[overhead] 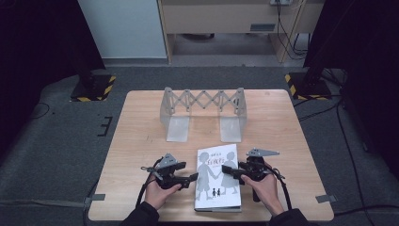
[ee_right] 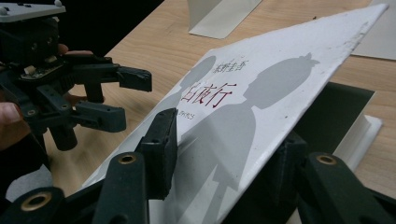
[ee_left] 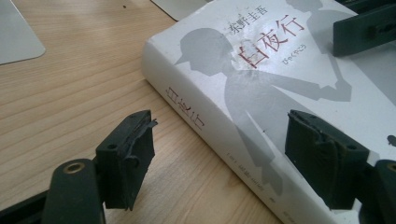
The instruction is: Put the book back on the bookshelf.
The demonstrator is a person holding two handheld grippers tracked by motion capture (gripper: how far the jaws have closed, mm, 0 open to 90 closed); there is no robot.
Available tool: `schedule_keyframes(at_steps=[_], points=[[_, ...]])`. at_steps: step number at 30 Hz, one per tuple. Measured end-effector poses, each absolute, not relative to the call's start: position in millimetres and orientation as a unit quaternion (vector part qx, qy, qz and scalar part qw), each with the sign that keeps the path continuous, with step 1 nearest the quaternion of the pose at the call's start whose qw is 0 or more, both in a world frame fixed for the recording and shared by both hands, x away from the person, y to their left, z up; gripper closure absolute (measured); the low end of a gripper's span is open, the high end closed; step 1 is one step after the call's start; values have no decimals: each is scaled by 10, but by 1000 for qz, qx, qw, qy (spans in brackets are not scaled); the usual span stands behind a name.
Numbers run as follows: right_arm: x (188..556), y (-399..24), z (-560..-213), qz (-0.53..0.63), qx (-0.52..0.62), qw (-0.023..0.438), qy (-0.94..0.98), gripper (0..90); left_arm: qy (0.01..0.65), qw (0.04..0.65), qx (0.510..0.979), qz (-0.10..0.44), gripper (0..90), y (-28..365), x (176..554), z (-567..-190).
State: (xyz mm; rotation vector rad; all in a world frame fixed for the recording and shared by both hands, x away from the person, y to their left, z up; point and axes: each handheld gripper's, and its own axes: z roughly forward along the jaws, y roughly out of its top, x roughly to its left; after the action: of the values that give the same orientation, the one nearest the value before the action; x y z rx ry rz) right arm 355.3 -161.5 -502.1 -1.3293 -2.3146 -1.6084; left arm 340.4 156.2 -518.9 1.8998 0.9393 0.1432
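book (overhead: 218, 176): white cover with grey silhouettes of two figures holding hands, dark red title characters, small black figures near the bottom; white spine with grey lettering
left gripper (overhead: 192, 178): black jaws, grey plate on top
right gripper (overhead: 225, 171): black jaws, grey plate on top, brass-coloured rivets at the joints
table (overhead: 141, 141): pale wood with fine grain lines
rack (overhead: 203, 110): light grey, criss-cross lattice between two flat ends, near the far edge

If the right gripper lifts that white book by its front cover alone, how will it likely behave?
The front cover already tilts up off the pages, so it would probably hinge open, not raise the book. The thick spine suggests a heavyish block that stays down. The smooth jacket may slip between the right gripper pads.
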Motion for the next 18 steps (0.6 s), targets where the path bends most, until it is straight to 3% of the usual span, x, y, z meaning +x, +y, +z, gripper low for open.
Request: schedule_keyframes(at_steps=[9,18], points=[[3563,-1613,-5018,-542,-443,52,-712,684,382,493,780,54,222,1523,3400,-5188],[3562,-1586,-4942,-543,-452,58,-705,719,385,501,773,48,221,1530,3405,-5179]])
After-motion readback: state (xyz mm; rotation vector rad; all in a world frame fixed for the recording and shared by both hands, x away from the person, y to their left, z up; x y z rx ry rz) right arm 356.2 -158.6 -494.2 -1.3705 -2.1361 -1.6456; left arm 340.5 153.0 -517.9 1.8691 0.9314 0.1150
